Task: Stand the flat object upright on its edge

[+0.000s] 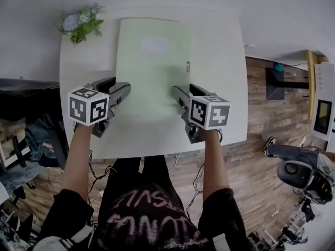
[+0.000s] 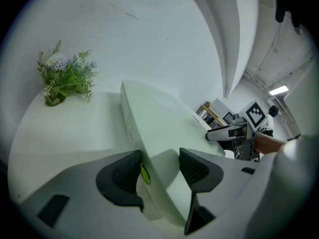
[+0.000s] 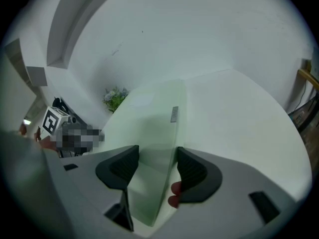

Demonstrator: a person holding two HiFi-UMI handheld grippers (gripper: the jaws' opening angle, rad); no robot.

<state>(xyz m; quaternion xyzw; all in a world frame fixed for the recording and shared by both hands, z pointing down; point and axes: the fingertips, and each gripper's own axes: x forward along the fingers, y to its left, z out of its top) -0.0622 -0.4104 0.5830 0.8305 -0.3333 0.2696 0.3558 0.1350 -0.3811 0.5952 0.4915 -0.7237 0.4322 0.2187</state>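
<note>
A pale green flat board (image 1: 152,72) lies on the white table (image 1: 220,51), its long side running away from me. It carries a white label (image 1: 154,44) and a small grey tag (image 1: 188,66). My left gripper (image 1: 118,87) straddles the board's near left edge (image 2: 164,128): one pad sits beside the edge and the other over the top face, with a gap. At the near right edge (image 3: 149,128), my right gripper (image 1: 186,90) stands the same way. Both grippers, left (image 2: 159,171) and right (image 3: 157,166), are open.
A small bunch of artificial flowers (image 1: 81,24) stands at the table's far left corner, also in the left gripper view (image 2: 65,78). A wall rises just behind the table. Wooden floor, a shelf (image 1: 319,103) and a seated person (image 1: 301,166) are to the right; cables hang under the near edge.
</note>
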